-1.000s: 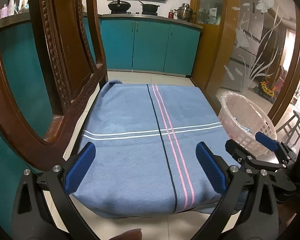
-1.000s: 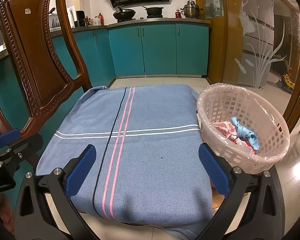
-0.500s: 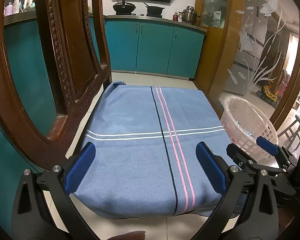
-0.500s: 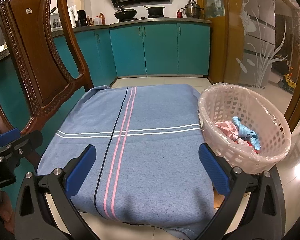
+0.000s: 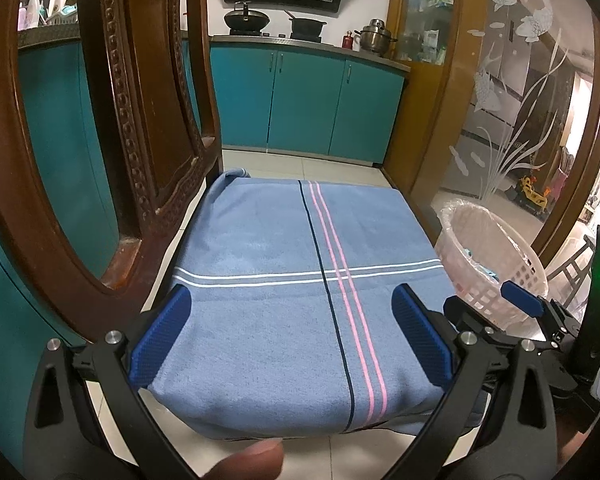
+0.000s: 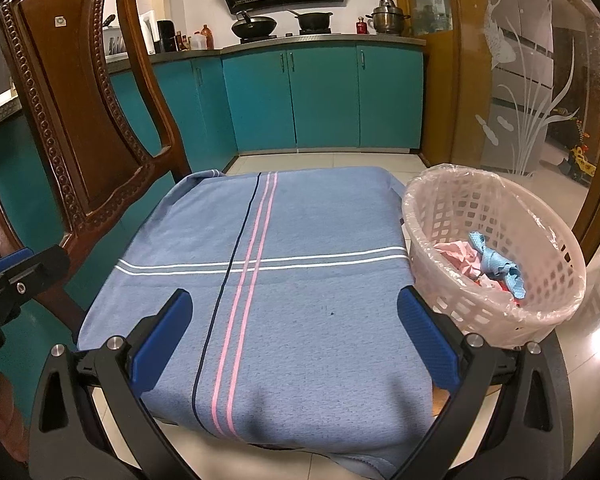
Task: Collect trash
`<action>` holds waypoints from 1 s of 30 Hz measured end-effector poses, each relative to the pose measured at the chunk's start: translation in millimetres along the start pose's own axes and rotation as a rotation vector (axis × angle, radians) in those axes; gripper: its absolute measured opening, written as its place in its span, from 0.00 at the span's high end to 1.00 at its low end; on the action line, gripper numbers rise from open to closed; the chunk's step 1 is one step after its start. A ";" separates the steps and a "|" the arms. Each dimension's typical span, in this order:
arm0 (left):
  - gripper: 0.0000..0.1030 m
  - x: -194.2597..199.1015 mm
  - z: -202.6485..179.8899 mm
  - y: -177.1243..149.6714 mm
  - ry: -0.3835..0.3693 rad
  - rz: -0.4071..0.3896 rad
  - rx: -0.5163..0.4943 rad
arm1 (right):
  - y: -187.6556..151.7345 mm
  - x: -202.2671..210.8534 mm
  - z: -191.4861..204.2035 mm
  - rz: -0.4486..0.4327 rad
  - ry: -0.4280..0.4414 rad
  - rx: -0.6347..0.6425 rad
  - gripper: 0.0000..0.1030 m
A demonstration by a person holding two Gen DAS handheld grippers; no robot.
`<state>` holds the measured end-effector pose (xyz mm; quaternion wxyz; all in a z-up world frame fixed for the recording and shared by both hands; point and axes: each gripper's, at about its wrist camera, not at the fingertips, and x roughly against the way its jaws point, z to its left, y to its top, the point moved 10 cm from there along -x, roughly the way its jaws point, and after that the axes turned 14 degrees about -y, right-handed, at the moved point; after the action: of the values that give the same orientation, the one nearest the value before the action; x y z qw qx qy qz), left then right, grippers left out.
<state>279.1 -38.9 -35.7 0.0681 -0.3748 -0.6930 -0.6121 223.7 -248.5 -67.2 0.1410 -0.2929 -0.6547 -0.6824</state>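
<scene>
A pale pink lattice basket (image 6: 548, 312) lined with clear plastic stands to the right of a surface covered by a blue striped cloth (image 6: 300, 280). Crumpled pink and light blue trash (image 6: 488, 264) lies inside it. The basket also shows in the left wrist view (image 5: 488, 264). My right gripper (image 6: 294, 340) is open and empty above the near part of the cloth. My left gripper (image 5: 290, 338) is open and empty over the same cloth. No trash shows on the cloth.
A carved dark wooden chair back (image 6: 84, 120) rises at the cloth's left edge, close to my left gripper (image 5: 140, 120). Teal kitchen cabinets (image 6: 320, 100) stand behind. A frosted glass door (image 6: 540, 100) is at the right. Tiled floor lies beyond.
Both grippers drew back and rose slightly, so the cloth and basket look a little farther away. Both stay open and empty.
</scene>
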 end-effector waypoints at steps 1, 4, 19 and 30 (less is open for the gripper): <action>0.03 -0.1 0.5 0.0 0.005 0.002 -0.002 | 0.1 0.0 0.0 -0.001 0.000 -0.001 0.03; 0.03 -0.2 2.4 0.7 0.019 0.001 0.004 | 0.6 -0.1 0.1 -0.002 0.000 -0.002 0.03; 0.03 -0.4 0.3 1.6 0.014 0.006 -0.007 | 0.5 -0.2 -0.1 -0.002 0.000 -0.001 0.03; 0.03 -1.5 -3.1 -1.1 -0.006 0.019 -0.015 | -1.0 -1.0 0.1 0.000 -0.005 0.010 0.03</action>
<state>278.4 -42.3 -36.6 0.0688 -0.3837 -0.6849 -0.6156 223.9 -248.4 -68.6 0.1407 -0.2937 -0.6586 -0.6784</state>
